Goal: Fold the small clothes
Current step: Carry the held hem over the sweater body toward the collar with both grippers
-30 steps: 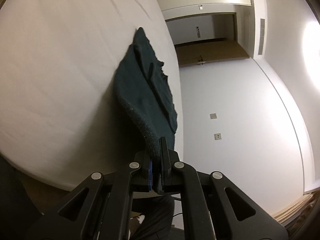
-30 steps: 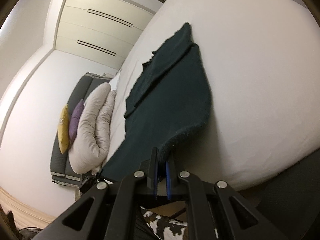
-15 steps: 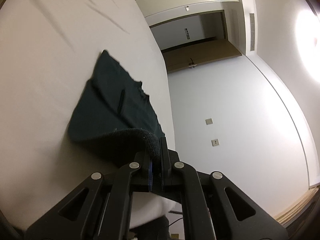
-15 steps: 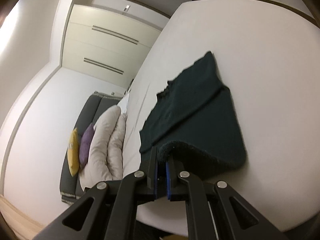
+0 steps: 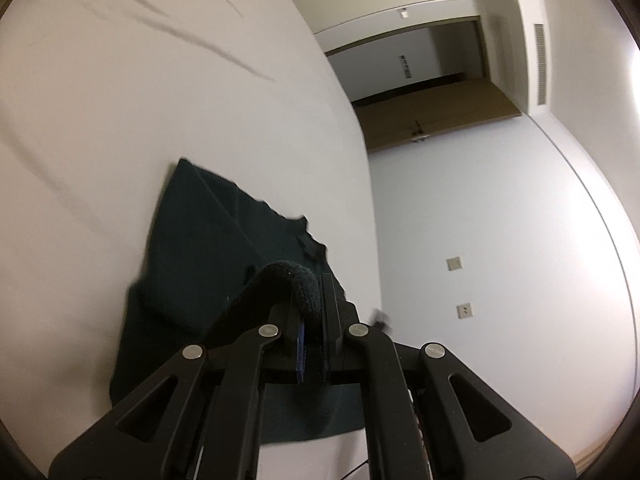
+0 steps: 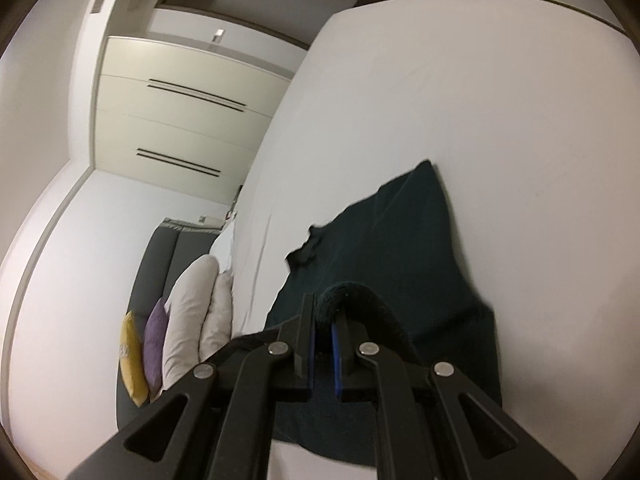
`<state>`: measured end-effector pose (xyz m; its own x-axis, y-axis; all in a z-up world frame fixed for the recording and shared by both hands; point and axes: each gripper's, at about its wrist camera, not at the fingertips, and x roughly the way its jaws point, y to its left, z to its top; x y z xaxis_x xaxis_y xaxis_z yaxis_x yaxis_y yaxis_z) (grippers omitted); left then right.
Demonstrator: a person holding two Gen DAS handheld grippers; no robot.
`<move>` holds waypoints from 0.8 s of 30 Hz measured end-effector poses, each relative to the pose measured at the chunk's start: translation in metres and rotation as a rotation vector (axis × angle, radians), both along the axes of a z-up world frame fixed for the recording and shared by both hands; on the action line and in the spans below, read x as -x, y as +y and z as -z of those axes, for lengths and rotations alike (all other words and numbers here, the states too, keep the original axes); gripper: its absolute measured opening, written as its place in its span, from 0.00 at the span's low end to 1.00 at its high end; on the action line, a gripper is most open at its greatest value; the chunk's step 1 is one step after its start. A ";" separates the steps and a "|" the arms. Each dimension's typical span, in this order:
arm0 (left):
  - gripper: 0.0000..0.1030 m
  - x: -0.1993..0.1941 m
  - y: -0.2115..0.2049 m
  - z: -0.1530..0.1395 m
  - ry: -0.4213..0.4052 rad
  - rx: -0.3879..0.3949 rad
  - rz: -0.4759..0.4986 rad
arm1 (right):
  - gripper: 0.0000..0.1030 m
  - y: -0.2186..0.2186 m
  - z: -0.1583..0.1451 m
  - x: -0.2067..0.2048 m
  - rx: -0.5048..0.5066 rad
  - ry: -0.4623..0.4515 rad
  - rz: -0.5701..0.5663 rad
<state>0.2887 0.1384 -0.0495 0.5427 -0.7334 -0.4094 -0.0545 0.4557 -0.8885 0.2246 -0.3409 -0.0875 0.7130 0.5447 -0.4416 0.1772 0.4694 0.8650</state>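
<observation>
Two grippers each pinch a thick hem of the dark green garment (image 5: 224,256) lying on the white bed (image 5: 120,100). The left gripper (image 5: 314,300) is clamped on the rolled edge, lifted above the flat cloth. The right gripper (image 6: 324,316) is likewise closed on its edge, which arches over the fingers. Pillows (image 6: 192,312) lie beside the bed, a wardrobe (image 6: 180,120) beyond.

Since a second ago, both grippers have carried the hem of the dark green garment (image 5: 208,248) forward over the white bed (image 5: 160,100), toward twelve o'clock. The hem now arches above the collar half, where before the garment stretched out long. More bed shows around it.
</observation>
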 end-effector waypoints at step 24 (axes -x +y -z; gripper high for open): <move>0.04 -0.142 -0.045 0.081 0.120 -0.103 -0.011 | 0.07 -0.022 0.056 -0.119 0.039 0.123 0.050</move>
